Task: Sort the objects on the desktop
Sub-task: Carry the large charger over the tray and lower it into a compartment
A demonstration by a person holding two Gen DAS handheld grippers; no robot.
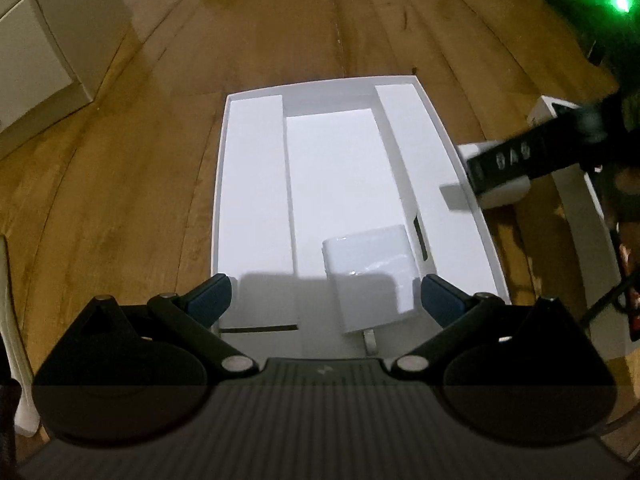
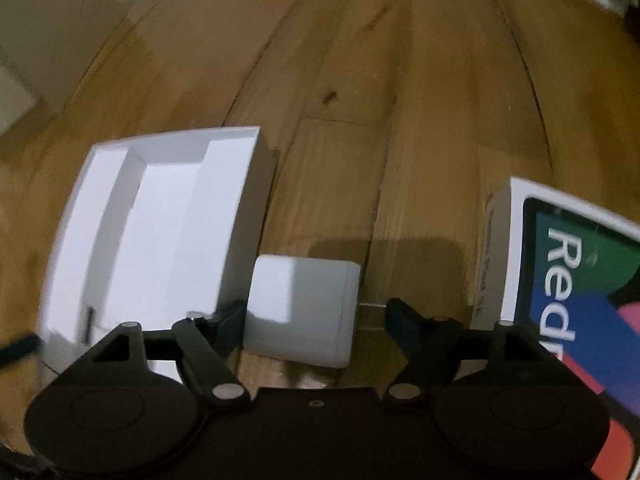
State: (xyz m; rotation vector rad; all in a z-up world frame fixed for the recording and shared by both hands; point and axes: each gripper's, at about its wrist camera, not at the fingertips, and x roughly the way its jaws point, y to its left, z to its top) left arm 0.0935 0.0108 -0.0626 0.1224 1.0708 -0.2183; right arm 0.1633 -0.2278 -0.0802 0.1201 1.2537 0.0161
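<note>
A white tray (image 1: 256, 184) with three compartments lies on the wooden floor; it also shows in the right wrist view (image 2: 100, 216). A white charger block (image 1: 372, 276) lies in its middle compartment, between the open fingers of my left gripper (image 1: 326, 300). My right gripper (image 2: 316, 320) is open around a second white charger block (image 2: 304, 312) on the floor just right of the tray. In the left wrist view the right gripper (image 1: 516, 164) appears at the tray's right edge with that block (image 1: 504, 192).
A white Redmi box lid (image 2: 560, 280) with a colourful print lies right of the right gripper. White furniture (image 1: 44, 40) stands at the far left. A green light (image 1: 620, 0) glows at the top right.
</note>
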